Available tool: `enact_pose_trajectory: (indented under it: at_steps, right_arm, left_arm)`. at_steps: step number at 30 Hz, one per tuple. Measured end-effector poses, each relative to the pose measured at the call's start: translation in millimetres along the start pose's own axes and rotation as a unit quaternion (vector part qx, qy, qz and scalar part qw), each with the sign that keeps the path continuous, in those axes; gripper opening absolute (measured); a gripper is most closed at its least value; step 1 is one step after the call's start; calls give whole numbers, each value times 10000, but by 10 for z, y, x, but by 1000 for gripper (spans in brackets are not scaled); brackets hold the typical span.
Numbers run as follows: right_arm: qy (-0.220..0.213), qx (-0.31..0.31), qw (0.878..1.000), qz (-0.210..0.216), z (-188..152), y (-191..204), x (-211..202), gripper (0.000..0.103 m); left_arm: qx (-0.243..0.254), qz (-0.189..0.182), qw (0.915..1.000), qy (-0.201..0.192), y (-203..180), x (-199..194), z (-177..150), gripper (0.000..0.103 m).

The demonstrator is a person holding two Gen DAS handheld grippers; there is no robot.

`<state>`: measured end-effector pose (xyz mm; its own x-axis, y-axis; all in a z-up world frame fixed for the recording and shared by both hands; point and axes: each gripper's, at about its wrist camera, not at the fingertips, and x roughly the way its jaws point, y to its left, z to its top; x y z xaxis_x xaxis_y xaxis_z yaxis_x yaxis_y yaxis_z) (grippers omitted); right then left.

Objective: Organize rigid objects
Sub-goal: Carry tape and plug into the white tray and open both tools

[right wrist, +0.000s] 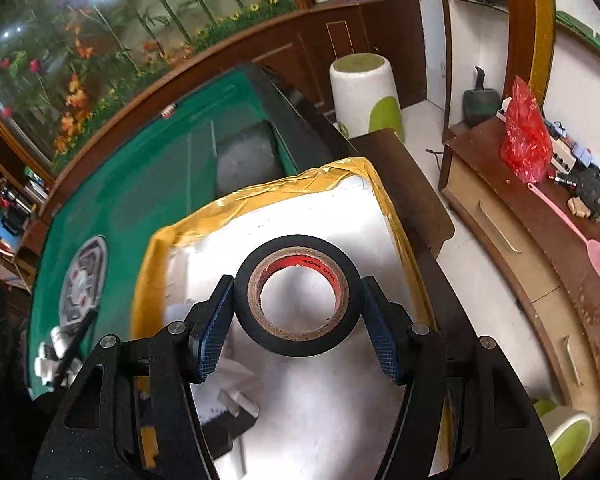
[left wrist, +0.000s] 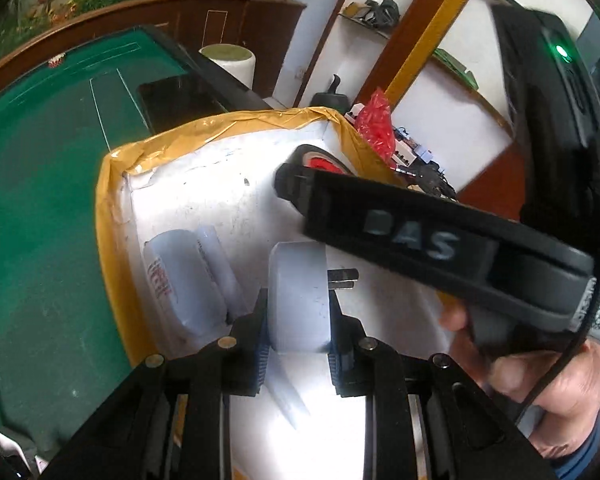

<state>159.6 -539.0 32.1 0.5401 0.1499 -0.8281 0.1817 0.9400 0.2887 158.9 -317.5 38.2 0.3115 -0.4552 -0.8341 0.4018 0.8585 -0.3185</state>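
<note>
Left claw (left wrist: pixel 300 320): grips one white plug adapter (left wrist: pixel 298 296) (two prongs)
Right claw (right wrist: pixel 296 312): grips one black tape roll (right wrist: pixel 298 300)
Box (right wrist: pixel 260 196): one, white-lined

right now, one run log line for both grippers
left gripper: shut on white plug adapter | right gripper: shut on black tape roll | both over white box
</note>
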Motion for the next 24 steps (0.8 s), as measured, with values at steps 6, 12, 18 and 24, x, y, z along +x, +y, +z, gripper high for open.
enact_pose_trajectory:
  at_steps: [6,12,18,24]
  right_arm:
    - [30,-354,9990,-254,26,137,91,63]
    - [76,-535,9981,-305,34,151,103,63]
    - [-14,-512,9983,-263,30,130,36,65]
    - [-429,-415,9982,35,7,140,-256,87]
  left_arm:
    - [-146,11,9998,107,73,112,-13,25]
    - [36,128,9998,172,10,127,-59,28]
    - [-30,-2,10000,74,9,39,-70,35]
    - [-16,-194,9995,-256,15,-227,-142,39]
